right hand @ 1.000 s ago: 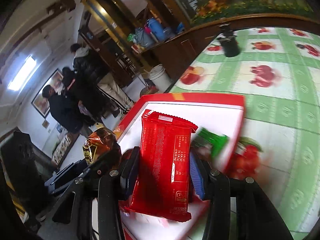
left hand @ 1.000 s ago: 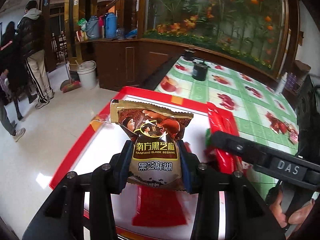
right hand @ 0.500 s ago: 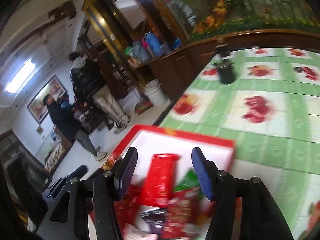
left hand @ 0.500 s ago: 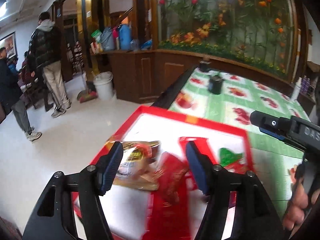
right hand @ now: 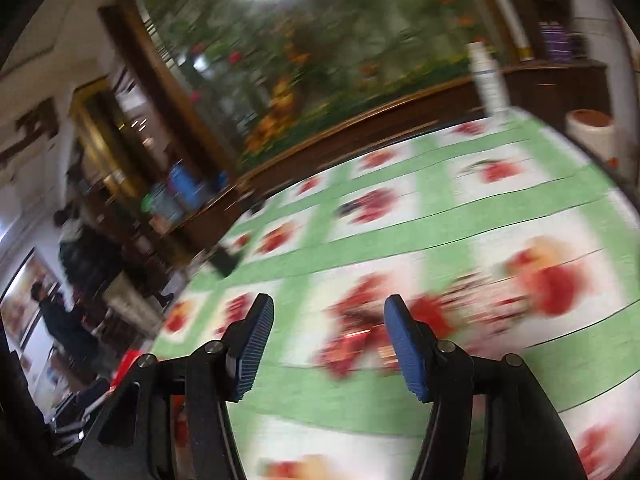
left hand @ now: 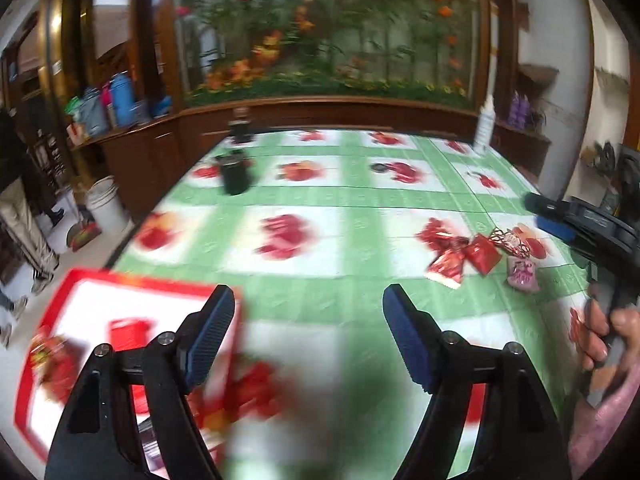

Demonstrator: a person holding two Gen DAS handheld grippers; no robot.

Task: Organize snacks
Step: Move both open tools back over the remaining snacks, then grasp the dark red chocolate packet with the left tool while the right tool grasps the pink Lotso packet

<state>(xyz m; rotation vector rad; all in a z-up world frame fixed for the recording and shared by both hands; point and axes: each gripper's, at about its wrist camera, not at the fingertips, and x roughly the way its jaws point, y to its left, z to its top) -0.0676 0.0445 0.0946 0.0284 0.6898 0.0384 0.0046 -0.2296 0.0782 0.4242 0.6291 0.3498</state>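
Fetching looks like the step in hand: the left gripper (left hand: 308, 320) and right gripper (right hand: 328, 326) have just been opening, jaws now spread with nothing between them. Loose snack packets (left hand: 476, 252) lie well apart from the red tray (left hand: 86, 280), so the next move calls for reaching them. Only the left view shows tray and packets sharply; the right view is smeared.

Left gripper (left hand: 308, 320): two black angular arms, each ending in a blue ribbed pad, with round silver screw heads at the joints behind the pads. Right gripper (right hand: 328, 328) has the same build: black arms, blue ridged pads, silver screws. Seen from the left tool, a hand (left hand: 608, 332) wraps the right tool's black handle, with a pink sleeve (left hand: 600, 420) below it.
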